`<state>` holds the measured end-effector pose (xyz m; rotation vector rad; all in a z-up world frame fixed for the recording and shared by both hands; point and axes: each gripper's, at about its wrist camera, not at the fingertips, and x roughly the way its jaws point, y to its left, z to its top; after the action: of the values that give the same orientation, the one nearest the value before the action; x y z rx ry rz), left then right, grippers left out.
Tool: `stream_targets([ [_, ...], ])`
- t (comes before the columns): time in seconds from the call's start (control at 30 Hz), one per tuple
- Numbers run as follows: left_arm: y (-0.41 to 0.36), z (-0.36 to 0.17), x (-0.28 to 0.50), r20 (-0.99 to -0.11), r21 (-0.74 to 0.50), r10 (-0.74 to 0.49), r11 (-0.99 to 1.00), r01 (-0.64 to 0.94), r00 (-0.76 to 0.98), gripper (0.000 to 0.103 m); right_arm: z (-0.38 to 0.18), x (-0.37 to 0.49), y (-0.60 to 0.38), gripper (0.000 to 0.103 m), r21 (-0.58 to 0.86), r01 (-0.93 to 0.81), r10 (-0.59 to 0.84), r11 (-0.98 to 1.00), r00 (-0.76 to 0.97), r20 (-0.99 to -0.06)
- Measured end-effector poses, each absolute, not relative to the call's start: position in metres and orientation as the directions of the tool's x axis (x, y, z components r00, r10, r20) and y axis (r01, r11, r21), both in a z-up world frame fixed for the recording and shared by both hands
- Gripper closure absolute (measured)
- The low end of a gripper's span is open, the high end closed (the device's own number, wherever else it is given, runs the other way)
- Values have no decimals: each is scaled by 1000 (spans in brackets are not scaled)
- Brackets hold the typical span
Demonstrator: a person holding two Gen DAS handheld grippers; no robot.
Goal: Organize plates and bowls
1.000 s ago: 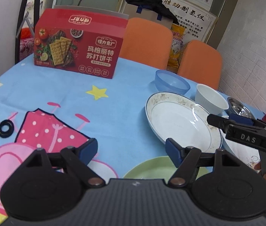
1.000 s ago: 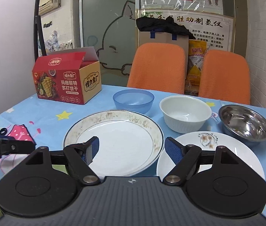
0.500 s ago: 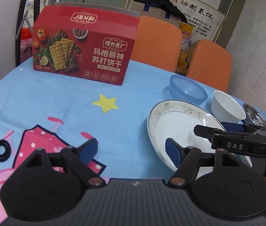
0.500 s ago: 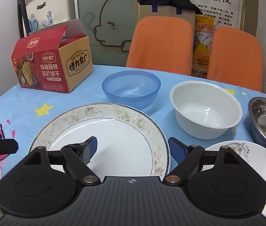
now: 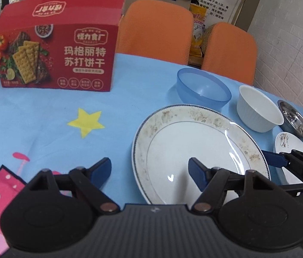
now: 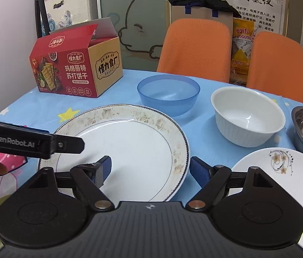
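A red cracker box (image 5: 54,49) stands with its lid open near the far left edge of the table (image 5: 44,116), which has a blue cartoon cloth. Behind the far edge are two orange chairs (image 6: 196,47), a brown paper bag (image 6: 200,14) and a yellow packet (image 6: 242,43).

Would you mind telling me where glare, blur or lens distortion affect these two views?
Left wrist view: bright glints on the large plate, the cracker box bows from fisheye distortion, and the corners go dark. Right wrist view: a streak of glare on the same plate's far rim, a highlight inside the white bowl, and soft, curved edges around the orange chairs.
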<state>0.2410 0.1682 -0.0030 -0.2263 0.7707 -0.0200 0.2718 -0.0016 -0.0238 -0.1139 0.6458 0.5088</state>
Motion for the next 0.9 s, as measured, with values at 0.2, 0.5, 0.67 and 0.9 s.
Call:
stream_targets([
  [0.2,162,-7,248,-691,-159,-64,985,-65,720,31,-33,274,3,0,59,-502,430,863,670,-605],
  [0.5,158,-10,249,-691,-114,-40,992,-54,722,31,-39,273,10,0,30,-537,442,843,661,-607],
  [0.67,158,-10,249,-690,-112,-38,992,-55,723,31,-39,272,11,0,27,-535,437,845,660,-611],
  [0.9,152,-10,245,-669,-131,-63,991,-35,740,51,-39,270,13,0,38,-544,450,838,650,-612],
])
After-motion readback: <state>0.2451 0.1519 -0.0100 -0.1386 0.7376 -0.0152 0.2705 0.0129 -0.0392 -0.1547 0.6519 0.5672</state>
